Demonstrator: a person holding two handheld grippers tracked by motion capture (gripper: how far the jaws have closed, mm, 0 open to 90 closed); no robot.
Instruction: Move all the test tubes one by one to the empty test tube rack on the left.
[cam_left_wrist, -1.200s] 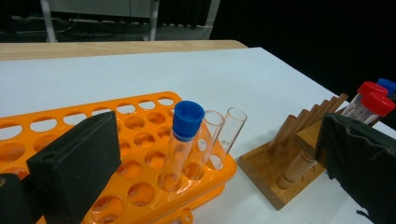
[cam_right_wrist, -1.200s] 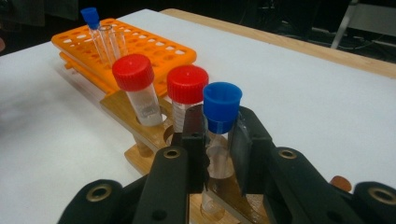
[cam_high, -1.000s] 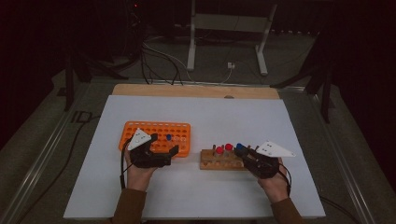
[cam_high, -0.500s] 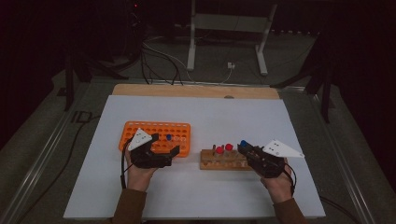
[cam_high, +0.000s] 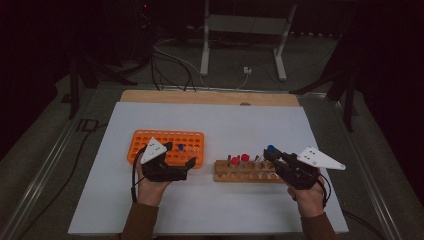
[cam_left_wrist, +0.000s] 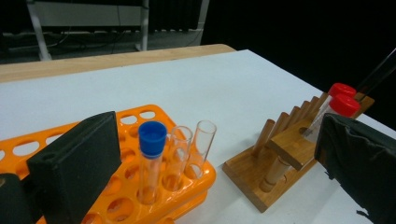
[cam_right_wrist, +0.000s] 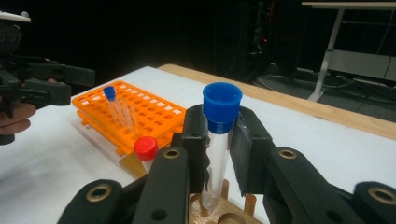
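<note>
At the left of the table (cam_high: 100, 200), the left tool (cam_high: 180, 156) rests at the front edge of the orange rack (cam_high: 145, 137) with its jaws spread wide and nothing between them; in the left gripper view the 2 black pads stand well apart at either side of the frame. That placing looks meant to steady the rack, or to wait beside it for a hand-over. In the rack stand 1 blue-capped tube (cam_left_wrist: 152, 158) and, just beside it, 2 uncapped tubes (cam_left_wrist: 191, 147), all upright in neighbouring holes near the rack's right end.

Moving right, the wooden stand (cam_high: 240, 172) lies near the rack but apart from it. 2 red-capped tubes (cam_high: 239, 160) sit in it, held upright by their holes.

At the right, the right tool (cam_high: 272, 155) is clenched on a second blue-capped tube (cam_right_wrist: 218, 140), the pads pressing the glass just below the cap. The tube is upright, its lower end at or just above a hole of the stand; the view is too close to say whether it is fully clear. Gripping high keeps the tube plumb, so it can slide straight out of the hole without jamming, presumably on its way to the orange rack.
</note>
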